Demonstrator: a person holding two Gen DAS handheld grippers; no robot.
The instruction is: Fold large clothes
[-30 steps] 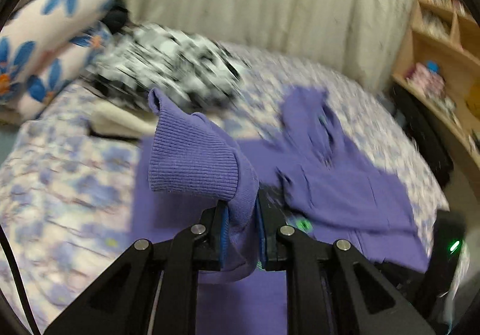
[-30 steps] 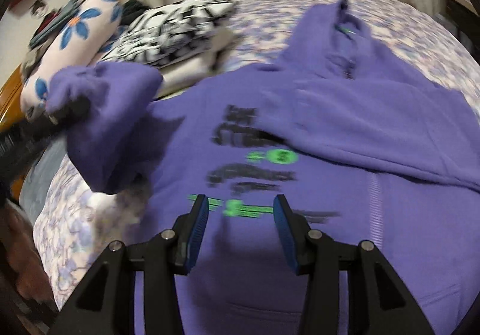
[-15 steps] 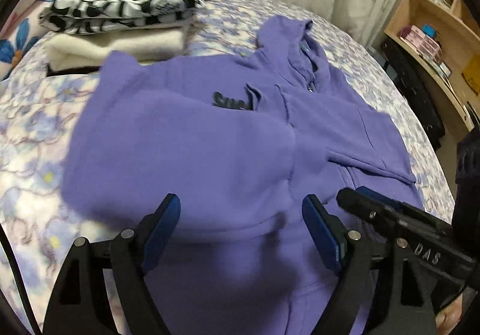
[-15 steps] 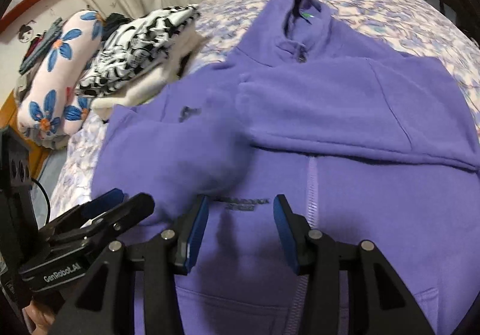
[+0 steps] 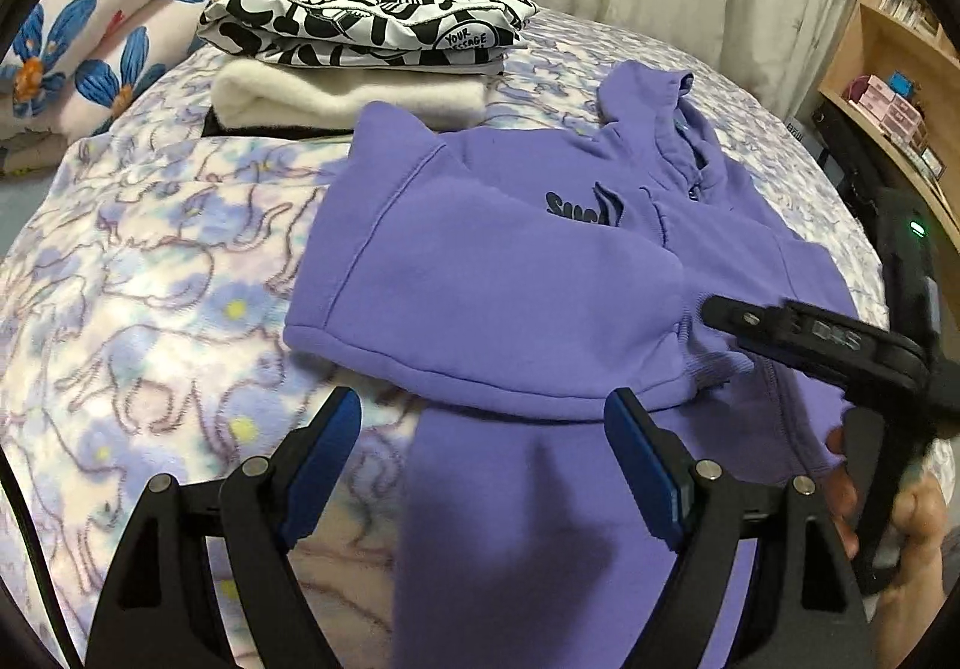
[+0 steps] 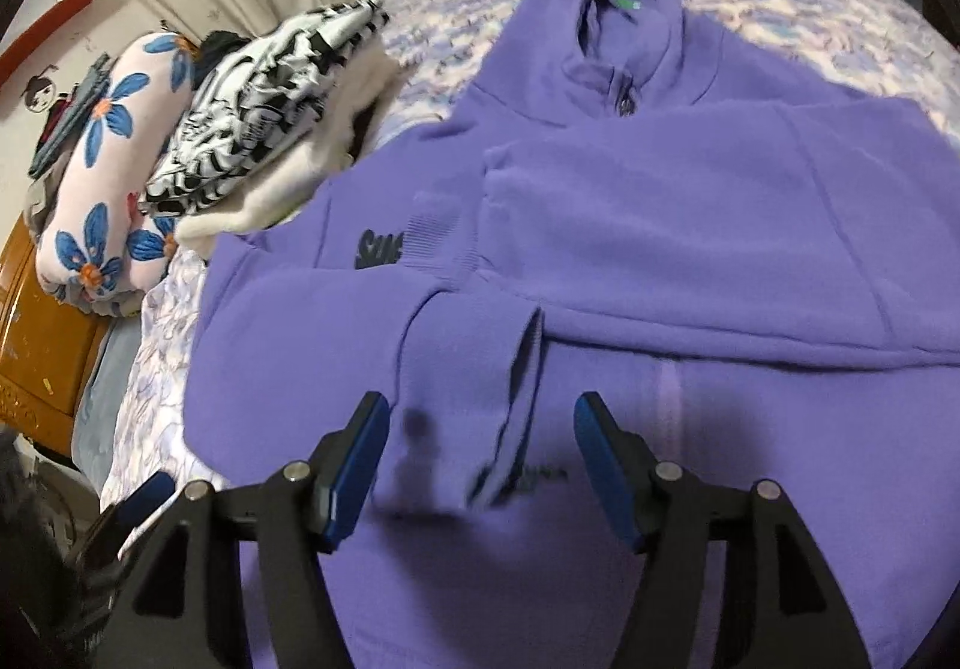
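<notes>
The purple hoodie (image 5: 540, 273) lay flat on the flowered bedspread (image 5: 150, 279), both sleeves folded across its chest. The left gripper (image 5: 480, 459) stood wide apart, empty. The right gripper (image 6: 480, 465), jaws just opening, hovered over the cuff (image 6: 474, 399), unclamped.

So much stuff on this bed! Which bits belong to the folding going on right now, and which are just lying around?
Part of the job:
- purple hoodie, both sleeves folded across its front
- left gripper, open
- right gripper, open

Just lying about:
- black-and-white garment on a cream one, already folded
- flowered pillows
- bedspread
- wooden shelves
</notes>
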